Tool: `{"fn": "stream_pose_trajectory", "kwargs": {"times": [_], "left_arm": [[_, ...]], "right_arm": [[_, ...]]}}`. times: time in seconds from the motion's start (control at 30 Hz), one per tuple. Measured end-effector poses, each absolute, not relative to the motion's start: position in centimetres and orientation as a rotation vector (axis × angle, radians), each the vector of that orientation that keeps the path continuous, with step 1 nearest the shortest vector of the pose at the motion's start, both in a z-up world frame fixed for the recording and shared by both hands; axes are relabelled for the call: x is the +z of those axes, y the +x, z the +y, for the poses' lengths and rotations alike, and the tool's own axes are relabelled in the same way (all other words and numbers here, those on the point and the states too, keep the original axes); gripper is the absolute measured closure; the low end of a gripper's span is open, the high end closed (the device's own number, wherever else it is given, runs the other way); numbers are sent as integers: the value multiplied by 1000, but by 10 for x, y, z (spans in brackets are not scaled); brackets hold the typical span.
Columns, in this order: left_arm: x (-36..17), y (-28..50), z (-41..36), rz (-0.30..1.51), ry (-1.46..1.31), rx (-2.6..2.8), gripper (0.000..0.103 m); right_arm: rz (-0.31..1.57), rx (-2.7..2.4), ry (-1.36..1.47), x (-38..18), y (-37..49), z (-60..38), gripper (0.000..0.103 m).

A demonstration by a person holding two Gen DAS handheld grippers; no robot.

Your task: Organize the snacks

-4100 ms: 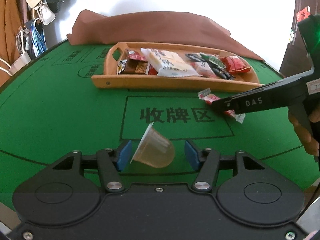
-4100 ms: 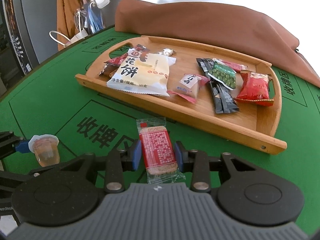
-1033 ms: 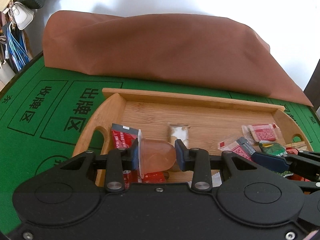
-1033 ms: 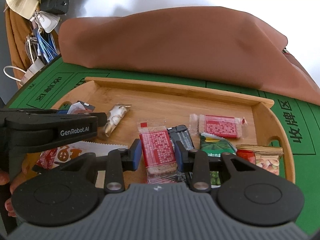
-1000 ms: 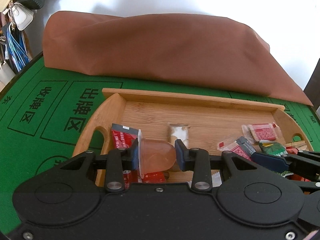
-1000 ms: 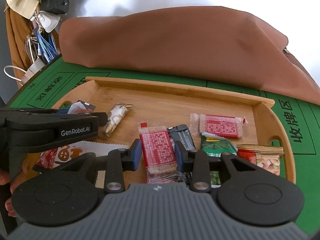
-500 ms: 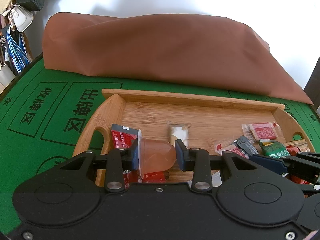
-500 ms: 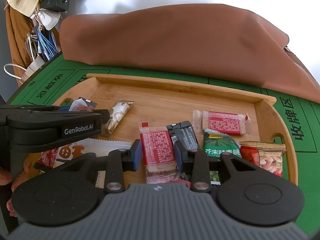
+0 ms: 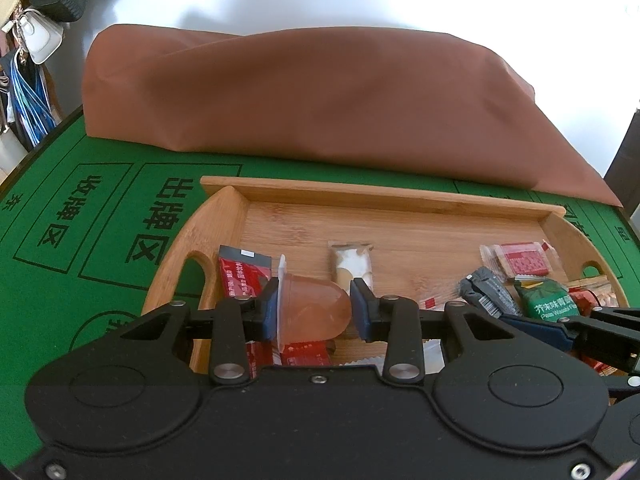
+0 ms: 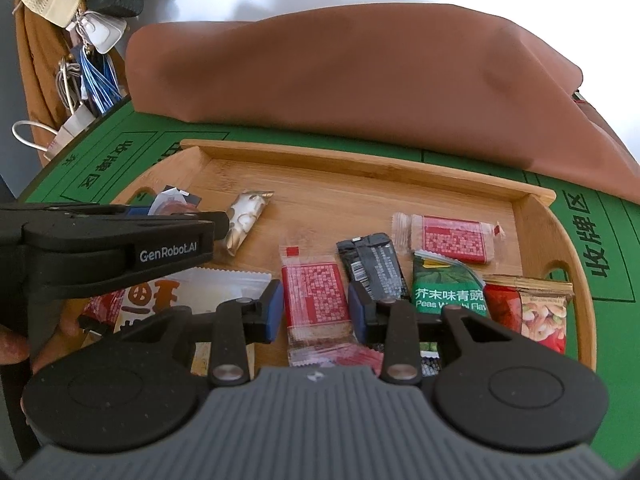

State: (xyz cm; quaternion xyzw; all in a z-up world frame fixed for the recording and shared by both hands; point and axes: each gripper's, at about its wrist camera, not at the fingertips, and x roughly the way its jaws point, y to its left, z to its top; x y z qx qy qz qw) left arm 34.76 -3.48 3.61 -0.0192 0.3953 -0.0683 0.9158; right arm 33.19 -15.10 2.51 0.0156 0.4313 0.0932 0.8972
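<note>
A green felt table (image 9: 80,288) printed with black characters fills the ground of both views. Along its far edge a large brown cloth bundle (image 9: 312,108) is laid. Nearer, a wooden tray (image 9: 400,232) with cut-out handles at both ends is set on the felt, and the snacks are gathered in its near half.

Over the tray's left end the left gripper (image 9: 314,312) is held, its blue pads pressed on a clear jelly cup (image 9: 312,312) that lies on its side between them, lid to the left. A red packet (image 9: 244,276) is seen behind and below the cup, and a small white pouch (image 9: 352,264) just to its right.

Over the tray's middle the right gripper (image 10: 316,308) is held. Its jaws have just been opening; a red-printed cracker packet (image 10: 314,296) sits between the pads, with a slight gap visible at each side, so it is no longer squeezed. Whether the packet rests on the tray cannot be told. To its right are found a black packet (image 10: 372,264), a green pea packet (image 10: 448,288), a red nut packet (image 10: 528,308) and, farther back, a second red-printed cracker packet (image 10: 448,238).
</note>
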Motion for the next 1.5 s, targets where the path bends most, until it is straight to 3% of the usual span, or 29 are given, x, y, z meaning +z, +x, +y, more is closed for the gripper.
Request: {"fn": "stream_pose_trajectory", "kwargs": {"times": [0.13, 0.27, 0.37, 0.57, 0.9, 1.5], "left_arm": [[39, 345, -34, 812, -36, -142, 58], [49, 340, -35, 782, -16, -128, 36], [56, 335, -36, 760, 14, -115, 25], [70, 320, -34, 734, 25, -116, 14], [87, 280, -27, 697, 31, -127, 5], [98, 202, -15, 623, 13, -154, 0]], "right_arm": [[898, 191, 44, 27, 330, -153, 58], [886, 188, 46, 33, 326, -157, 46], [876, 186, 56, 38, 322, -161, 46], [846, 168, 62, 48, 311, -174, 35], [764, 141, 62, 71, 281, -190, 15], [698, 135, 101, 80, 226, -204, 4]]}}
